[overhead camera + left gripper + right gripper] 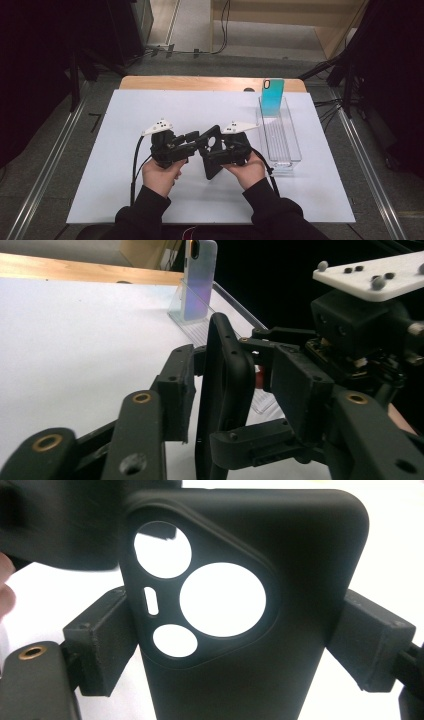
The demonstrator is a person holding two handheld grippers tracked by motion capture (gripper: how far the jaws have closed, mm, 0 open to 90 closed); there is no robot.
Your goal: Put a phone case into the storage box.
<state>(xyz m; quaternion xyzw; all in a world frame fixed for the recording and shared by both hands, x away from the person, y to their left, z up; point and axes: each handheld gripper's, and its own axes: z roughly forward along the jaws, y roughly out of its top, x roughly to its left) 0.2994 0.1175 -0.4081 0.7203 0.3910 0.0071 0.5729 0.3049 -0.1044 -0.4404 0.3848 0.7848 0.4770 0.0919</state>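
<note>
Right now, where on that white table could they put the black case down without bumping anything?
The white mat is bare left of the left gripper and along its far side up to the wooden edge. It is crowded at right: the clear tray holds a teal phone, close beside the right gripper gripping the black case.

I find no readable text, label, brand, number or sign on anything in my three camera views.
</note>
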